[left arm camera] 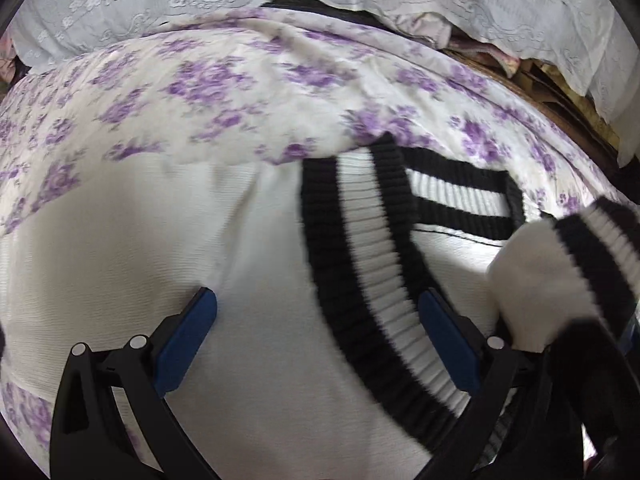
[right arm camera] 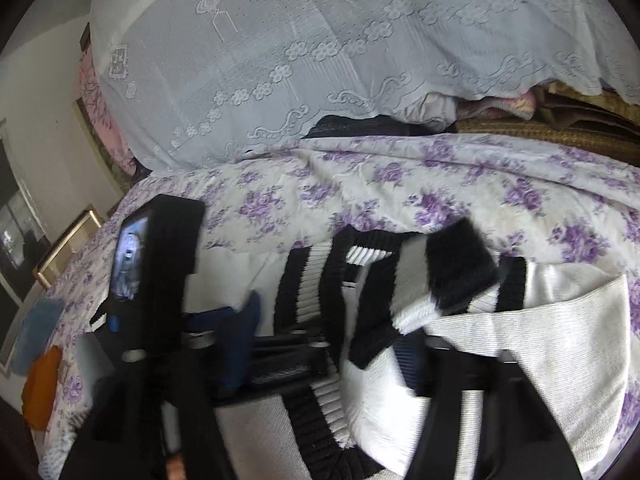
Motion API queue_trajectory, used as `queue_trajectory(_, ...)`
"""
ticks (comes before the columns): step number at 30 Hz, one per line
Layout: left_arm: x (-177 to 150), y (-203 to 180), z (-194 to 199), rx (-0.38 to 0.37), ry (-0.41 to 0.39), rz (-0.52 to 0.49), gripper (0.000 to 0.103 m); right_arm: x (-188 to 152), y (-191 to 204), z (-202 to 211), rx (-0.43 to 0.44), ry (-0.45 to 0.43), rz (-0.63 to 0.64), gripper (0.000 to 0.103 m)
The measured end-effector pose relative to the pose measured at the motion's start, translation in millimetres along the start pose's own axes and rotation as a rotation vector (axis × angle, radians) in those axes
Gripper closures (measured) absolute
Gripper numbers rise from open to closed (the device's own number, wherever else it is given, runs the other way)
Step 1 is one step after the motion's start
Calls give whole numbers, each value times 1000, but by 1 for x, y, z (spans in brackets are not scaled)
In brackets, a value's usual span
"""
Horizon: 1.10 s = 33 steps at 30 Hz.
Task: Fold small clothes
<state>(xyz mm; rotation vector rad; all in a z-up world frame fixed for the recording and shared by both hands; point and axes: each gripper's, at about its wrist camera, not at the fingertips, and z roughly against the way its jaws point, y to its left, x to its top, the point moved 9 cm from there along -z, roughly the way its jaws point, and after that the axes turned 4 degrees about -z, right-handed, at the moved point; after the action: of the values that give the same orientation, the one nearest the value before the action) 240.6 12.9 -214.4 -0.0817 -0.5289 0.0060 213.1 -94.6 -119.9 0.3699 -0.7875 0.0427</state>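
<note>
1. While your left gripper (left arm camera: 316,320) hangs over the white knit sweater (left arm camera: 168,248), its blue pads (left arm camera: 188,340) stand wide apart with only flat fabric between them, gripping nothing.
2. You have the sweater spread on the purple-flowered bedsheet (left arm camera: 224,80), and it fills the near half of the left wrist view.
3. Your left gripper's right finger lies just beside the sweater's black-and-white ribbed neckband (left arm camera: 360,264), which runs diagonally across the white body.
4. To the right of that neckband, a striped sleeve cuff (left arm camera: 592,248) rises off the sweater, folded in towards the neckline.
5. From the right wrist view, your right gripper (right arm camera: 332,344) sits low over the sweater (right arm camera: 540,340) with its fingers spread; the sleeve cuff (right arm camera: 460,268) lies draped across them, and the blur leaves it unclear whether either pad presses it.
6. Left of the sweater, your left gripper's black body (right arm camera: 168,248) crosses that view.
7. Beyond the sweater, a pale lace cover (right arm camera: 320,40) drapes over a heap at the bedsheet's (right arm camera: 400,184) far edge.
</note>
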Motion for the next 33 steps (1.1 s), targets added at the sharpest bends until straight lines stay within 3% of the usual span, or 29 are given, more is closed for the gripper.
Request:
queue_trajectory(4, 2, 36, 17, 126, -49, 62, 4, 0, 13, 18, 68, -19, 38, 29)
queue_trajectory(8, 1, 48, 32, 131, -80, 94, 4, 8, 25, 50, 190, -89, 54, 14)
queue_trajectory(11, -2, 40, 47, 136, -113, 56, 4, 7, 22, 63, 170, -103, 85, 13)
queue_trajectory(13, -2, 31, 54, 148, -136, 12, 4, 8, 3, 76, 148, -134, 35, 13)
queue_trajectory(16, -1, 6, 69, 129, -180, -49, 4, 6, -43, 87, 3, -162, -15, 13)
queue_trajectory(19, 0, -23, 95, 102, -289, -107, 4, -2, -89, 95, -139, -169, -51, 24)
queue_trajectory(23, -5, -48, 104, 78, -324, -142, 4, -15, -132, 83, -125, -119, -178, 54)
queue_trajectory(24, -5, -57, 99, 26, -313, -153, 4, -17, -139, 77, -108, -97, -205, 55)
queue_trajectory(26, -13, -74, 73, -58, -208, -215, 4, -24, -150, 66, -97, -57, -239, 55)
queue_trajectory(28, -23, -71, 27, 6, -79, -255, 4, -35, -166, 54, -142, -9, -268, 55)
queue_trajectory(29, -28, -60, 4, 53, -17, -235, 4, -39, -180, 52, -185, 5, -293, 55)
queue_trajectory(30, -26, -55, 1, -9, -35, -183, 4, -42, -192, 52, -198, 7, -334, 62)
queue_trajectory(32, -18, -33, 4, 13, -5, -104, 4, -45, -209, 58, -154, -3, -444, 74)
queue_trajectory(33, -14, -22, 9, 14, -14, -55, 5, -43, -213, 64, -158, -25, -468, 74)
